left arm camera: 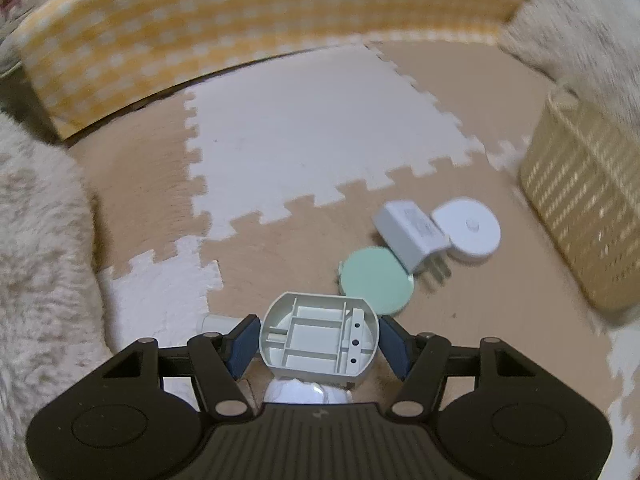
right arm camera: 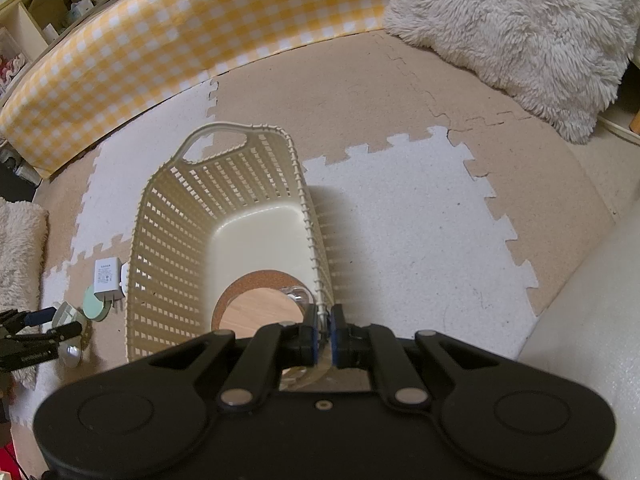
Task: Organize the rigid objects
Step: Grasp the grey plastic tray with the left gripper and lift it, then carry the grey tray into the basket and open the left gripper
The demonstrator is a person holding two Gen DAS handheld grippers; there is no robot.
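Observation:
My left gripper (left arm camera: pixel 318 344) is shut on a grey-green ribbed plastic part (left arm camera: pixel 318 338), one blue pad against each side. It hangs just above the foam mat. A white rounded thing (left arm camera: pixel 308 394) lies under it and a small white cylinder (left arm camera: pixel 216 324) lies to its left. Further right lie a mint disc (left arm camera: pixel 376 280), a white plug adapter (left arm camera: pixel 412 236) and a white round device (left arm camera: pixel 468 232). My right gripper (right arm camera: pixel 323 334) is shut on the near rim of a cream slotted basket (right arm camera: pixel 176 240). Inside it lie a cork-edged wooden disc (right arm camera: pixel 256 308) and a clear item (right arm camera: pixel 297 294).
A yellow checked cushion (right arm camera: pixel 160 52) borders the far side of the puzzle mat (right arm camera: pixel 400 220). Fluffy white cushions lie at the far right (right arm camera: pixel 520 40) and at the left (left arm camera: pixel 40 220). The basket (left arm camera: pixel 580 208) stands right of the loose items. Shelves (right arm camera: pixel 40 12) stand behind.

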